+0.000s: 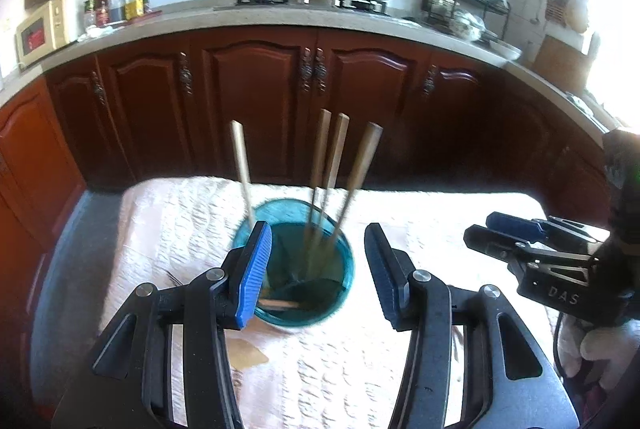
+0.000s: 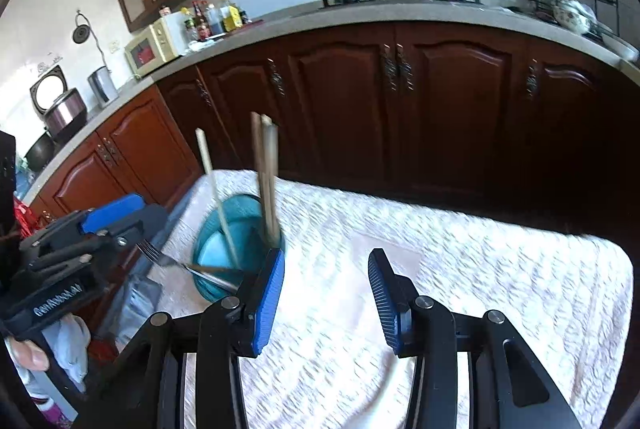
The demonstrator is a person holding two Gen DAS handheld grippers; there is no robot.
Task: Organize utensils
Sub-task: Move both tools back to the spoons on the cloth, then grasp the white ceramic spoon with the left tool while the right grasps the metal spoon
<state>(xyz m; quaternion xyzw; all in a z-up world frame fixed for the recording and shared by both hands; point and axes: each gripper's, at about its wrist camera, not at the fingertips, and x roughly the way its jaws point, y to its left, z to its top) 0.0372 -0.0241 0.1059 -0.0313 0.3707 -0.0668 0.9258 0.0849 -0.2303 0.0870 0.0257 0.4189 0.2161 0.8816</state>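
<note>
Directly ahead of your left gripper (image 1: 318, 269), between its spread, empty fingers, stands the teal cup (image 1: 294, 261) on the quilted table (image 1: 420, 221), holding 4 chopsticks (image 1: 320, 185) upright, long axes near vertical. Beside the cup lies a fork (image 2: 176, 261), tines toward your left gripper, handle running back against the cup; it appears the next utensil to collect, and your left gripper is nearer. Your right gripper (image 2: 326, 293) hovers level, to the cup's right, fingers parted and empty.
</note>
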